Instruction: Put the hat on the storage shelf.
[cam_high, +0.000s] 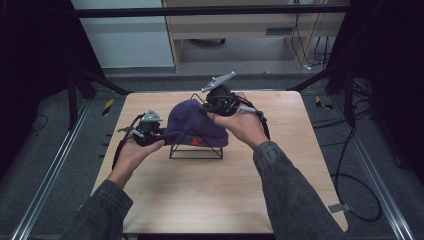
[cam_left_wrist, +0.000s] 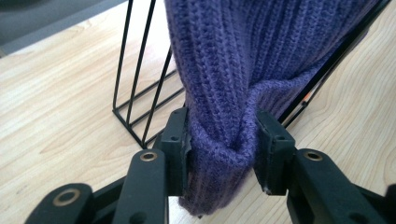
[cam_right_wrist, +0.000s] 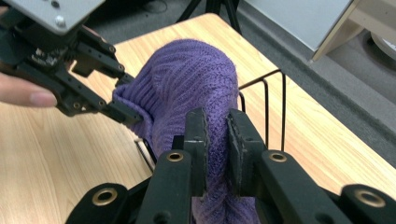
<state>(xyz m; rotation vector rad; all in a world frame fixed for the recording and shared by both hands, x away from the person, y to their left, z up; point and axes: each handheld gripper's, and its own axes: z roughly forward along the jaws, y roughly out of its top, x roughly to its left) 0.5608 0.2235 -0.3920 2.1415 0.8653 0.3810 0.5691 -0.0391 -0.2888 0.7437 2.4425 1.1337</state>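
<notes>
L gripper (cam_left_wrist: 223, 140): clamped on a bunched fold of the cuff of the purple knit beanie (cam_high: 196, 125), pads pressing knit from both sides. Grip looks light, fold bulges between pads.
R gripper (cam_right_wrist: 215, 140): jaws nearly together, pinching a thin fold of beanie fabric on the far side. In the high view it's at the hat's back-right, L gripper (cam_high: 150, 131) at front-left.
Beanie loc: draped over the black wire rack (cam_high: 196, 150), mid-table, crown up, cuff w/ orange tag facing the person.
Rack: thin wire frame, stands on the wood table (cam_high: 210, 200), prob light, could tip or drag w/ the hat.
Handling: soft, floppy, stretchy, v light. Not fragile, not slippery; ribbed knit gives pads good bite.
Where to hold: the doubled cuff, thicker & stronger than the crown. Single-layer pinch will just stretch.
Risk: knit may snag on wire ends; move both sides evenly.
</notes>
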